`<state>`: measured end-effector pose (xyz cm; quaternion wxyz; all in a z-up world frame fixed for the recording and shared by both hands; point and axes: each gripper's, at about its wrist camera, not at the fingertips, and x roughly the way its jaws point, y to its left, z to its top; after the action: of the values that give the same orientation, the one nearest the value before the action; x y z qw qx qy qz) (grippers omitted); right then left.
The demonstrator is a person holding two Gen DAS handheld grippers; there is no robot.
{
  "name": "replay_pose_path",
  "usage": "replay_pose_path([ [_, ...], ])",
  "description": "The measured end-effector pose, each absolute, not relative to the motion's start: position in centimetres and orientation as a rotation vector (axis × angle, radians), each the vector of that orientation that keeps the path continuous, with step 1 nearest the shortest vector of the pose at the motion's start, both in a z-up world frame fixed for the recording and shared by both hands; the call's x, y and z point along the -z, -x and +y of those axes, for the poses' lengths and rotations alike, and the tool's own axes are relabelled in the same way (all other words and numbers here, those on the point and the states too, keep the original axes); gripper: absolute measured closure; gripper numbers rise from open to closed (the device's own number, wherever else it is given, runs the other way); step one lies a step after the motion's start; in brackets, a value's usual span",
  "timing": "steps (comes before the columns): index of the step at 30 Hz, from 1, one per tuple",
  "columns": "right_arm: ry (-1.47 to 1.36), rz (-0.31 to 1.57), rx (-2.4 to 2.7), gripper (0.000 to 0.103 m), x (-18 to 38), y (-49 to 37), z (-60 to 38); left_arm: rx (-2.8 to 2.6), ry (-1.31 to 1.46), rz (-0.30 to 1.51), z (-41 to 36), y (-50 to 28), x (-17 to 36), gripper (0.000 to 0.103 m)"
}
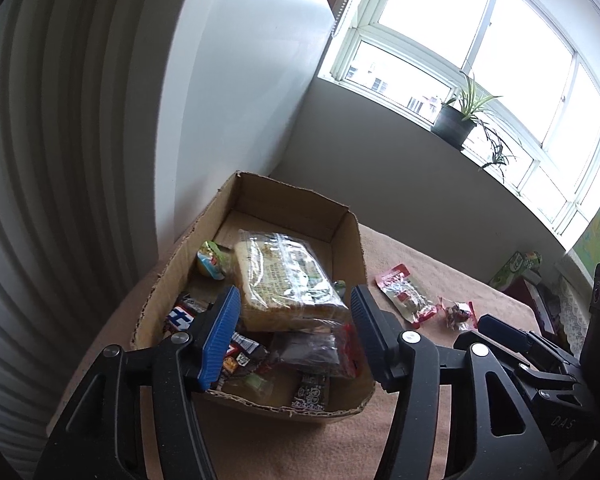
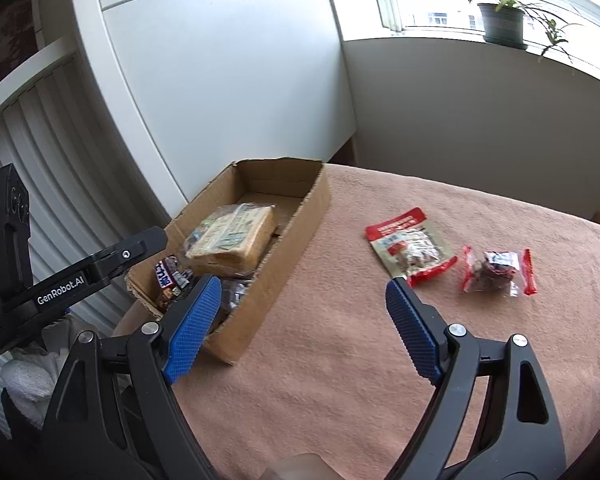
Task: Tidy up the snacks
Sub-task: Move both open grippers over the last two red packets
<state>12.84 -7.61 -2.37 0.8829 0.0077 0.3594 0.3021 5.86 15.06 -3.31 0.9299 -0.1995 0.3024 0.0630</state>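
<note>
Your right fingers (image 2: 300, 328) hang spread and empty over the peach-cloth bench (image 2: 340, 360); your left fingers (image 1: 296, 320) gape empty above the open brown cardboard box (image 1: 346, 236). Inside, the clear-wrapped bread loaf (image 1: 284, 284) lies lengthwise; a red-white pouch (image 2: 412, 252) and small red packet (image 2: 496, 270) lie outside, unobstructed.

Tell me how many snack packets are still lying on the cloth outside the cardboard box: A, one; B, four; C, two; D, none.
C: two packets lie on the cloth beside the cardboard box, a red and beige pouch and a smaller red-edged clear packet; the other snacks are inside the box.
</note>
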Motion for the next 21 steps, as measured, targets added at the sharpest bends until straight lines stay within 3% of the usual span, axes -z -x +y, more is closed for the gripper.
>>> replay_pose_path([
  [21,-0.191,0.815,-0.385,0.016,6.1,-16.9,-22.5,0.091,0.285,0.706,3.8,-9.9,3.9,0.046],
])
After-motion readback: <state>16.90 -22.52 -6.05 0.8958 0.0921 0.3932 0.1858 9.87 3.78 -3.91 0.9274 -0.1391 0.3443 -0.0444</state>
